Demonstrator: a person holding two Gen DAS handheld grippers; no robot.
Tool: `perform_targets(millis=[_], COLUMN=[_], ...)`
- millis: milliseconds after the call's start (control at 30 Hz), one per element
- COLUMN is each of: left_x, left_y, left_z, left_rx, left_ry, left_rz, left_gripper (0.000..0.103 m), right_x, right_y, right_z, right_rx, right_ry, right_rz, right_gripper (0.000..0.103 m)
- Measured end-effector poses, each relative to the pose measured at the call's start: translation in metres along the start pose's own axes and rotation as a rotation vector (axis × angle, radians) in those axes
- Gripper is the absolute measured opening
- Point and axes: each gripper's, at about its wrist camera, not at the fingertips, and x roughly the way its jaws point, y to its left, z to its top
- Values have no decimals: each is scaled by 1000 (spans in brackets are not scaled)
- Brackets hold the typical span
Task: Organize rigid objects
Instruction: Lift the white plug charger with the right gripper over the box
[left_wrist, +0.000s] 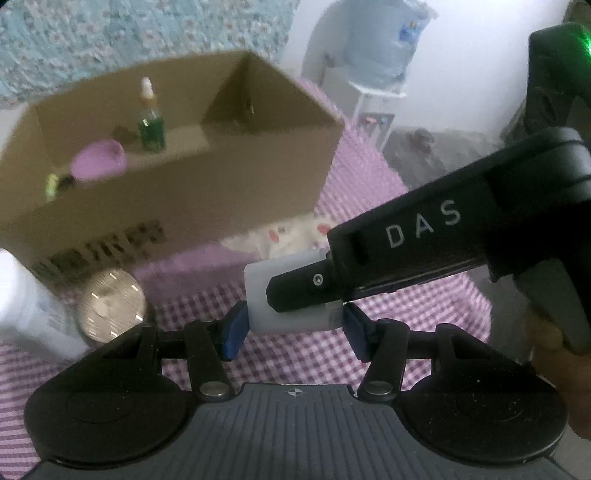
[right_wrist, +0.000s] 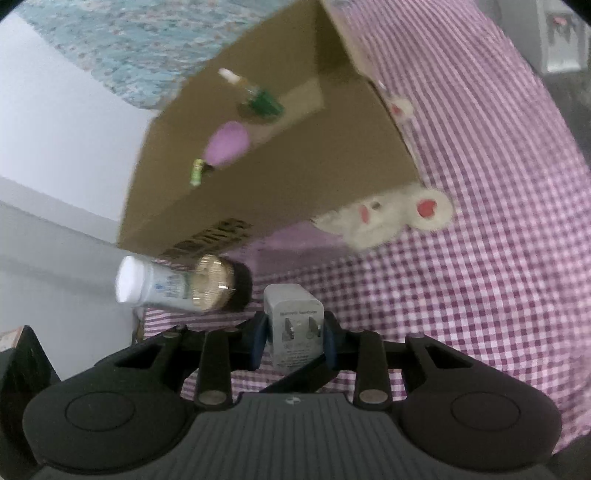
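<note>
A cardboard box (left_wrist: 177, 192) is sitting open on the checked cloth (left_wrist: 369, 229), already holding a green dropper bottle (left_wrist: 150, 125), a purple lump of something (left_wrist: 99, 160) and a small green-tipped item I can't make out. A white plush toy (right_wrist: 373, 218) is lying against the box's near corner, and a white bottle (right_wrist: 147, 284) and a round silver-topped jar (right_wrist: 214, 282) are standing on the cloth by its front wall.

Both tools are gripping the same white plug adapter (right_wrist: 293, 328), which is hanging in the air just short of the box. The left gripper (left_wrist: 291, 328) is pinching its two sides between the blue pads (left_wrist: 232, 334), and the right gripper (right_wrist: 293, 338) is pinching it too, pads flat against the block, with its folding prongs facing that camera. From the left view the right tool's black finger is crossing over the adapter's top.

This is looking like a handover or a shared carry, and I'd judge only one grip is needed. One tool should be easing off fully before the other pulls away, so the block isn't twisted between two sets of pads. Then the adapter should be going over the near wall, high enough to clear the rim, and coming down in the bare right half, well away from the upright dropper bottle, which would tip easily.
</note>
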Motion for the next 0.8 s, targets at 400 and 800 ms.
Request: perform_targets(millis=[400, 800], left_x=[-37, 31], left_y=[22, 70], left_z=[80, 139], left_rx=[-92, -264], left_ry=[-116, -6], left_rz=[107, 120], left_gripper=[55, 55], right_x=[-34, 35], right_y=[85, 67], right_z=[77, 179], right_rx=[-194, -160], right_ry=[-65, 64], right_rz=[64, 38], right_gripper=[30, 30])
